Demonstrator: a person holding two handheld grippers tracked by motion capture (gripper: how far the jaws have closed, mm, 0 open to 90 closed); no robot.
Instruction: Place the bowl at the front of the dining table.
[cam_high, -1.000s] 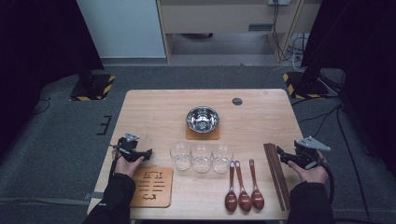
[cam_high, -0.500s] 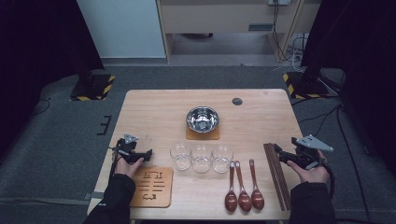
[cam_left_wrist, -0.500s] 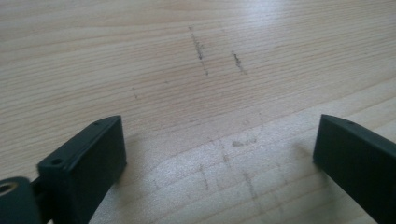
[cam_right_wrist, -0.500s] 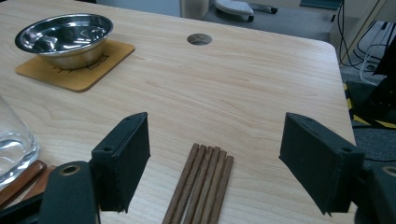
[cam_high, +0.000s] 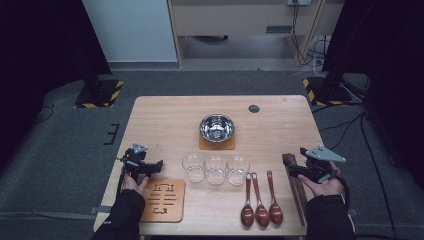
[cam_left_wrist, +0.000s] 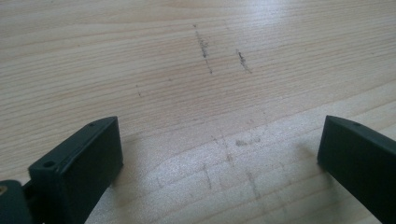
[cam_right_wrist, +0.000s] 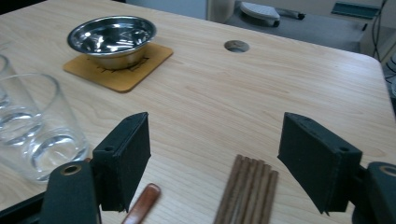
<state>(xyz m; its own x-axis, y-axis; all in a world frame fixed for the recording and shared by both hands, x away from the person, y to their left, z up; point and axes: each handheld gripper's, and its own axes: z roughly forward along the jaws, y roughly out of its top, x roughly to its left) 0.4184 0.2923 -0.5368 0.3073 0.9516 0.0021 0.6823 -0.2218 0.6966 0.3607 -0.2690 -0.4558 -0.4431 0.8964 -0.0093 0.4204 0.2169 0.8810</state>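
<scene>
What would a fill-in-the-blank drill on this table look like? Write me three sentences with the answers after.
1. The metal bowl sits on a wooden ____.
2. The number of clear glasses in the row is ____.
3. The right tool has its jaws open above the bundle of ____, beside three wooden spoons.

Missing words: coaster; three; chopsticks

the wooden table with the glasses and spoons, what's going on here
A person holds a two-jaw gripper in each hand at the light wooden table; neither holds anything. The left gripper is open over bare wood beside the carved wooden coaster. The right gripper is open over the bundle of dark wooden chopsticks. Three clear glasses, three reddish-brown spoons and a steel bowl sit untouched.
</scene>
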